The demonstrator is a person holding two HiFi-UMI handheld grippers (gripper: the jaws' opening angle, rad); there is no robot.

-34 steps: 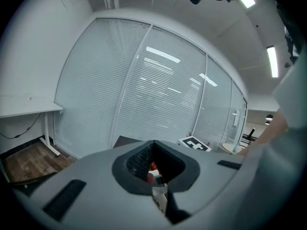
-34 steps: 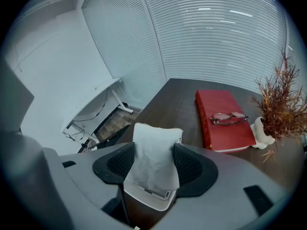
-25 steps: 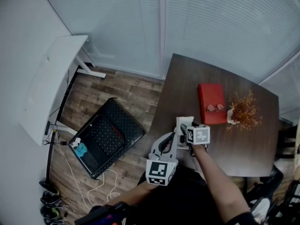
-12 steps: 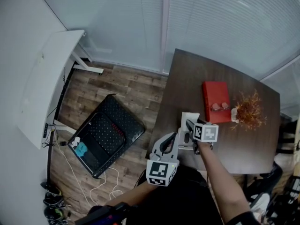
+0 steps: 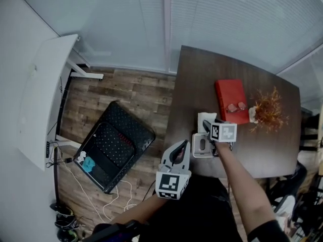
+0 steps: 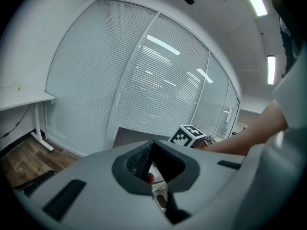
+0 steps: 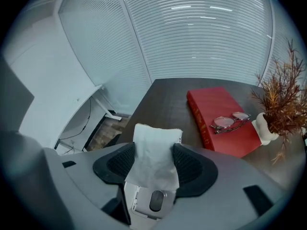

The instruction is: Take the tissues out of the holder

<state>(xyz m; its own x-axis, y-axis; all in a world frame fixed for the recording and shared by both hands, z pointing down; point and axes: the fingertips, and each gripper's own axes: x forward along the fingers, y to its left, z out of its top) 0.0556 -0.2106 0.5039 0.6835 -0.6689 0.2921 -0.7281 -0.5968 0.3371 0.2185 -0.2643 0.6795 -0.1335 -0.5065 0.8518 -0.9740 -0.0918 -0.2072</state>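
Here, a dark wooden table [image 5: 202, 79] stands against a wall of glass covered by pale blinds [image 5: 227, 19]. The tissue holder [image 5: 201, 146] sits near the table's near edge, with a white tissue [image 7: 156, 135] standing upright out of its top. The right gripper [image 5: 208, 127] hangs over it with its jaws wide apart. The tissue rises between them and its side edges reach the dark pads, but it is not crumpled.

The left gripper [image 5: 180, 146] is held off the table's near edge, beside the holder. Its jaws are narrow, the tips meeting, with nothing between them.

Further back on the table lies a red book [image 5: 229, 97] with a pair of glasses [image 5: 236, 106] on top, and just beside it a white vase of dried orange twigs [image 5: 267, 115].

The floor [image 5: 136, 97] is wood plank. A black dotted mat [image 5: 113, 145] lies on it, a white cord [image 5: 101, 205] trails nearby, and a white desk [image 5: 43, 95] stands along the left wall.
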